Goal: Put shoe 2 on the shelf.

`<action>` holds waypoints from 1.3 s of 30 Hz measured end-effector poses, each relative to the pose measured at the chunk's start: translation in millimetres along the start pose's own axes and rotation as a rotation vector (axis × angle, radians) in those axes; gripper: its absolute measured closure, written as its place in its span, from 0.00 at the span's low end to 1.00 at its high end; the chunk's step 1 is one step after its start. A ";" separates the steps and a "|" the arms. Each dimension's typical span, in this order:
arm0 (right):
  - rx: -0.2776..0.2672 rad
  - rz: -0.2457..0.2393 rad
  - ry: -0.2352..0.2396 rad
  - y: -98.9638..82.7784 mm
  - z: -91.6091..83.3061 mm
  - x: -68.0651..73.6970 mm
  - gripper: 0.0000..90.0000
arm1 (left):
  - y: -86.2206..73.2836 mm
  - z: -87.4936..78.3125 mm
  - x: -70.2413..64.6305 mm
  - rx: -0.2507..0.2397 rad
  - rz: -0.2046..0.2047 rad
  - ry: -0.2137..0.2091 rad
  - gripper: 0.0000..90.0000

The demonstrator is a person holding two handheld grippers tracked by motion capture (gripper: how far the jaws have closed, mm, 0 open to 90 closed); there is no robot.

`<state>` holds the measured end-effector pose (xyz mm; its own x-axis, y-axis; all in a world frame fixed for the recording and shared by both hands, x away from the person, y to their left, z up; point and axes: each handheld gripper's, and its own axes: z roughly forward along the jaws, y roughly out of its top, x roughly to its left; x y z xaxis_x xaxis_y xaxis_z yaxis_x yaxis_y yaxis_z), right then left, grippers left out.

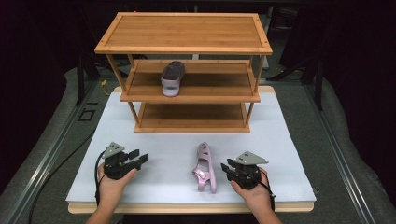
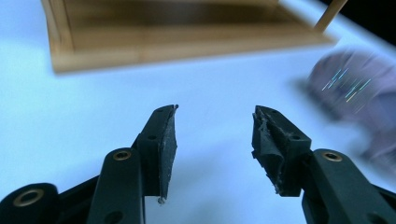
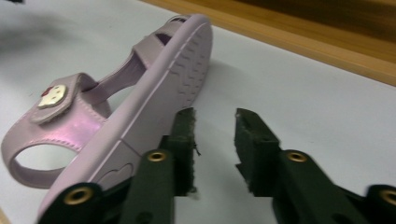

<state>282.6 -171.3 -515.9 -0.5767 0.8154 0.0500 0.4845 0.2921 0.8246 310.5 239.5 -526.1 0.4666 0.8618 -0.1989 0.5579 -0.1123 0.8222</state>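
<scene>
A pink sandal (image 1: 205,168) lies on its side on the white table top (image 1: 289,154), sole turned toward my right gripper (image 1: 226,169). In the right gripper view the sandal (image 3: 154,93) rests just left of my right gripper (image 3: 215,126). Its jaws stand apart with only bare table between them. My left gripper (image 1: 140,156) is low over the table at the front left, open and holding nothing. In the left gripper view the gripper (image 2: 215,126) points at the table, with the sandal (image 2: 359,93) blurred at far right. A second sandal (image 1: 173,78) sits on the rack's middle shelf.
A three-tier bamboo shoe rack (image 1: 187,51) stands at the back of the table; its bottom board (image 2: 163,42) lies ahead of the left gripper, and its edge (image 3: 303,42) runs beyond the right one. Dark floor surrounds the table.
</scene>
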 end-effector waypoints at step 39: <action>-0.064 -0.017 0.155 8.9 -5.0 23.3 0.80 | -4.5 3.3 7.5 -0.010 -0.038 0.002 0.53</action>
<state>270.2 -152.2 -504.6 -0.6812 0.7226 0.1179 0.4340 0.2689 0.8598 313.7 244.8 -533.0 0.4435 0.8665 -0.2289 0.5687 -0.0747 0.8192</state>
